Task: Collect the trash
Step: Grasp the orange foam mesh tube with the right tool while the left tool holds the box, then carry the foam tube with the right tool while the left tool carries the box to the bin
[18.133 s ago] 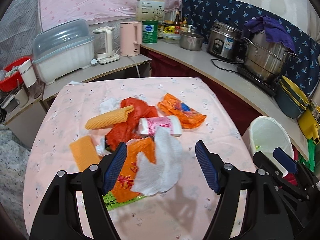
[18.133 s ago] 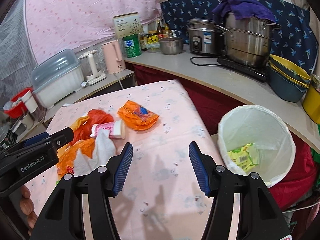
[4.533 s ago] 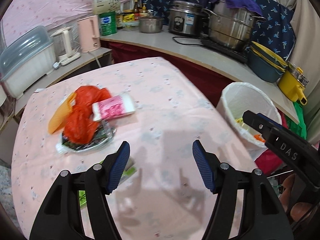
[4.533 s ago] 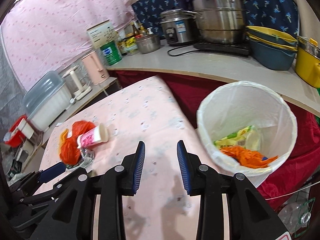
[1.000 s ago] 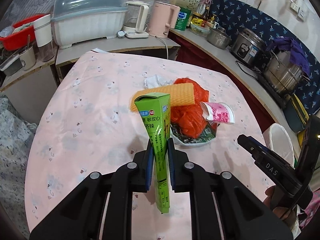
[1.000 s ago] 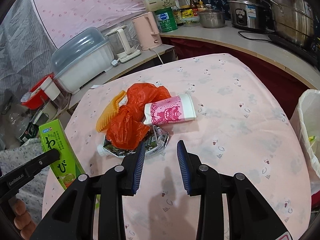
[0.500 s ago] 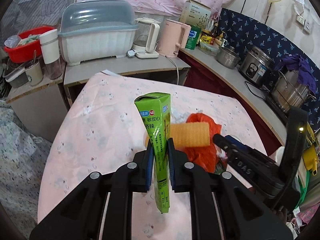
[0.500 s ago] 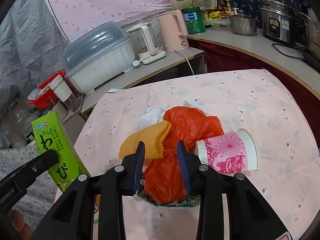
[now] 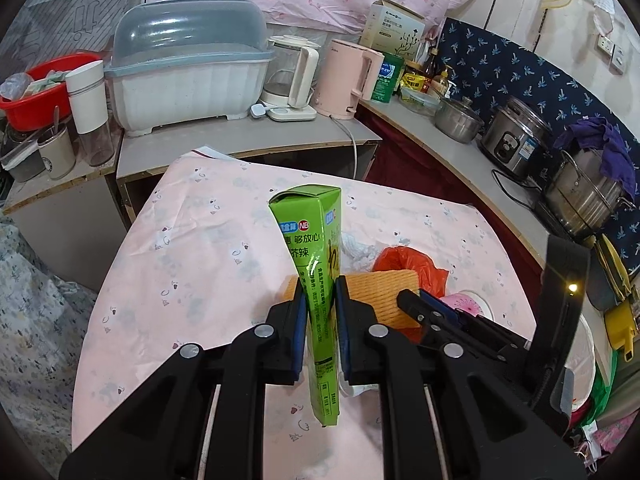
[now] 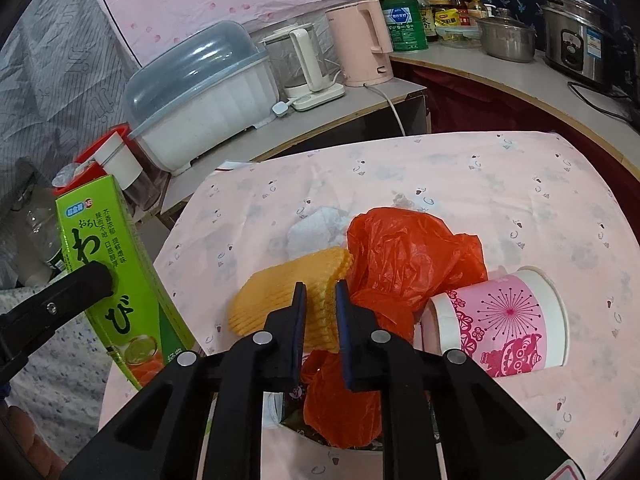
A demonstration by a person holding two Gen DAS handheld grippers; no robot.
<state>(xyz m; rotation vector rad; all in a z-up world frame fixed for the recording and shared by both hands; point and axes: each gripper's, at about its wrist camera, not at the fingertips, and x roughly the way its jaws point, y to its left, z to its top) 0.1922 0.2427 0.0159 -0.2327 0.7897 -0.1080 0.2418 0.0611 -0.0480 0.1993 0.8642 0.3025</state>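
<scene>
My left gripper is shut on a tall green carton, held upright above the pink table; the carton also shows at the left of the right wrist view. My right gripper has its jaws narrowly apart around the edge of a yellow-orange foam net sleeve that lies on the trash pile. The pile also holds a red plastic bag, a pink paper cup on its side and a white tissue. The right gripper shows in the left wrist view.
The pile lies on a pink tablecloth. Behind stand a dish box, two kettles and a counter with pots. A white bin liner shows at the right edge, beyond the table.
My right gripper has moved forward and down onto the foam net sleeve, jaws now around its edge. My left gripper has kept hold of the green carton and lifted slightly back.
</scene>
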